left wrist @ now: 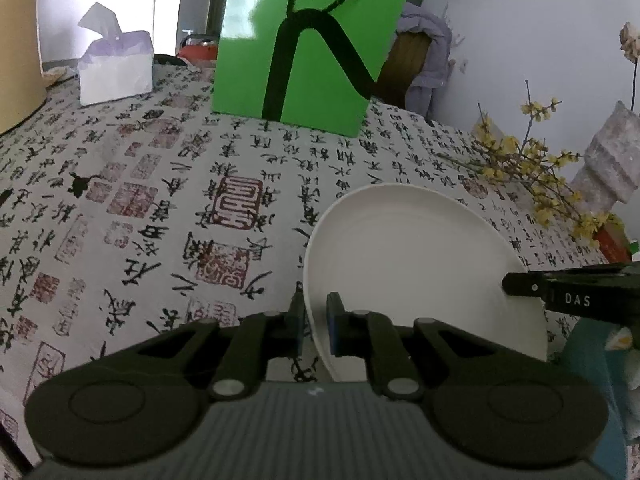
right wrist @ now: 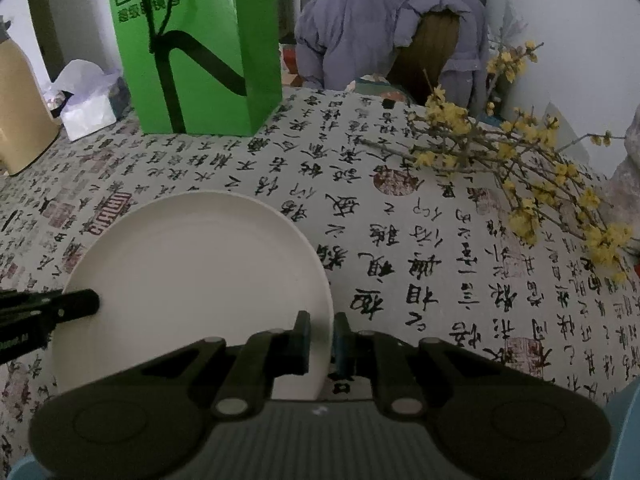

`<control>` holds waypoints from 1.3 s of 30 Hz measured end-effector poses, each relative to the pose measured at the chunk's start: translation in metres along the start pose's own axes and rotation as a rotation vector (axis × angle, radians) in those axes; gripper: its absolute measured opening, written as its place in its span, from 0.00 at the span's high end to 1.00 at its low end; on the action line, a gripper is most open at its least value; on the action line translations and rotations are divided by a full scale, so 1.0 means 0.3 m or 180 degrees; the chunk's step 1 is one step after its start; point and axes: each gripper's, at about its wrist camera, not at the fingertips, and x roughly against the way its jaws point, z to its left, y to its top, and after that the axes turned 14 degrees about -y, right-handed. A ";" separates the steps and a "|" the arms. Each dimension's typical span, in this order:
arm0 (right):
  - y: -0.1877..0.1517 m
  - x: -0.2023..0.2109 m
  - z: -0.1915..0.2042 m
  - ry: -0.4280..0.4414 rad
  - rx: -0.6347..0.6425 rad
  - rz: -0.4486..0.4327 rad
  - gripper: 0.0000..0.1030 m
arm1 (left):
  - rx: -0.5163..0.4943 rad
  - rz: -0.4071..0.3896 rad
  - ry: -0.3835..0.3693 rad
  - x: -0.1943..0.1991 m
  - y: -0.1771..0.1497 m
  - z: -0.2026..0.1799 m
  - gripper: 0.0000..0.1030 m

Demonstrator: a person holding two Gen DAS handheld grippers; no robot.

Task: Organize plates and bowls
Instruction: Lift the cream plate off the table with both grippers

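- Gripping from both sides: the white plate [left wrist: 416,276] sits between the two grippers, above the desk [left wrist: 160,200] with its calligraphy-print cloth.
- Left gripper [left wrist: 317,322]: the plate's near-left rim runs between its two fingers, one pad outside the rim, one inside the well. Jaws narrowed onto the rim, pinching it as far as I can judge.
- Right gripper [right wrist: 322,340]: same arrangement on the opposite edge, with the plate's right rim passing between its fingers. Jaws drawn in on the rim; contact looks firm, though the far pad is partly hidden behind the edge.
- Key relation: the plate lies ahead and to the right of the left gripper, ahead and to the left of the right one. Each gripper's fingertip also shows in the other's view, reaching in at the far rim. Neither hand is nearer; the grip is symmetric across the plate.
- No long axis: the plate is round. It appears tilted, far edge raised, and seems lifted off the cloth rather than resting, though I cannot confirm the gap.
- Plate's look: plain matte white, shallow, low upturned rim, empty and clean.
- Surroundings: green paper bag [left wrist: 304,40] stands well beyond the plate; yellow flower branches [right wrist: 520,168] lie to the right; tissue box [left wrist: 116,68] far left.
- No bowls or other plates in view, so the destination cannot be told.
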 end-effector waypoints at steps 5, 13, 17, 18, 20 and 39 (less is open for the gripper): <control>0.008 0.004 0.012 0.0004 0.0009 -0.0031 0.89 | 0.0023 -0.0040 0.0010 0.011 0.008 0.006 0.89; 0.018 -0.003 0.033 0.0009 0.0035 -0.0046 0.89 | 0.0091 -0.0061 0.0043 0.015 0.013 0.025 0.89; 0.022 -0.024 0.041 0.0014 0.0018 0.0033 0.89 | 0.0122 -0.0019 0.0072 0.001 0.011 0.034 0.89; 0.024 -0.024 0.042 0.0013 0.0023 0.0032 0.89 | 0.0130 -0.0015 0.0073 -0.002 0.010 0.036 0.89; 0.027 -0.024 0.040 0.0024 0.0024 0.0067 0.89 | 0.0151 -0.0013 0.0067 -0.002 0.010 0.038 0.89; 0.008 -0.002 0.024 0.0151 0.0043 0.0050 0.90 | 0.0177 0.0099 0.0195 0.005 0.002 0.016 0.88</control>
